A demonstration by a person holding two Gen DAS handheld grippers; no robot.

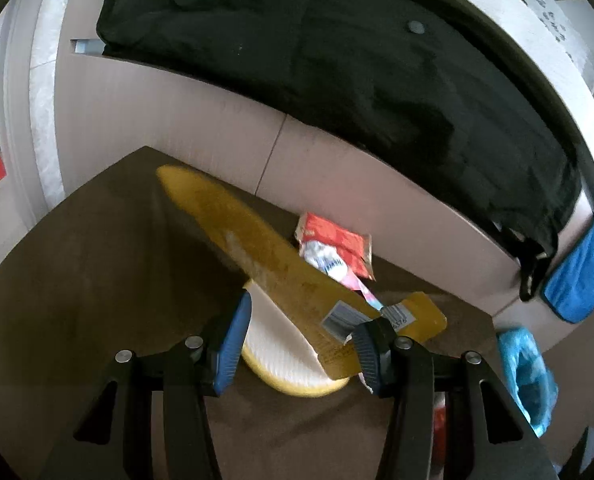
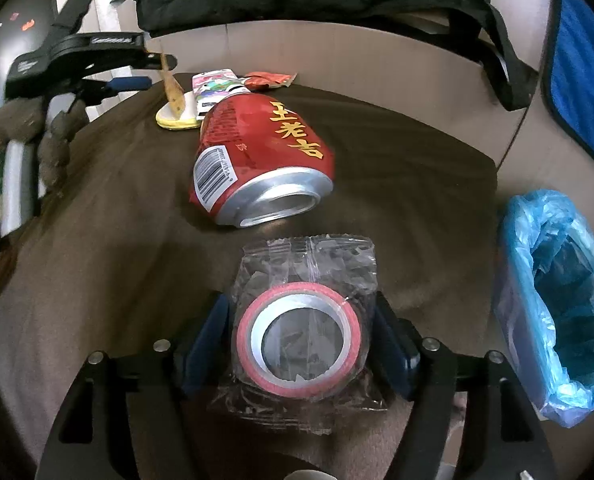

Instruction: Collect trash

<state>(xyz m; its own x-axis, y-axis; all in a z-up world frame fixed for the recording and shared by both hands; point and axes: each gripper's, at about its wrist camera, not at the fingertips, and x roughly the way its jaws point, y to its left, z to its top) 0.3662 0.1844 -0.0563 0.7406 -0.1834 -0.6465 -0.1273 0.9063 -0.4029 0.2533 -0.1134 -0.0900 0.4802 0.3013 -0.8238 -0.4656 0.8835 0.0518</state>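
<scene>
Left tool (image 1: 301,340): fingers spread wide; the yellow wrapper (image 1: 257,248) lies against its right finger, lifted at a slant above the surface (image 1: 97,260); whether it is pinched cannot be told.
Yellow-rimmed white piece (image 1: 281,344): flat on the surface, under the yellow wrapper, between the fingers.
Red sachet (image 1: 337,240): on the surface behind the wrapper, beside a white-and-pink packet (image 1: 329,262).
Right tool (image 2: 301,340): fingers flank a clear bag holding a red tape roll (image 2: 297,336); contact cannot be confirmed.
Red can (image 2: 257,156): dented, on its side, just beyond the bag.
Bin with blue liner (image 2: 557,300): right of the surface, open.
Black garment (image 1: 337,60): draped over the ledge behind.
</scene>
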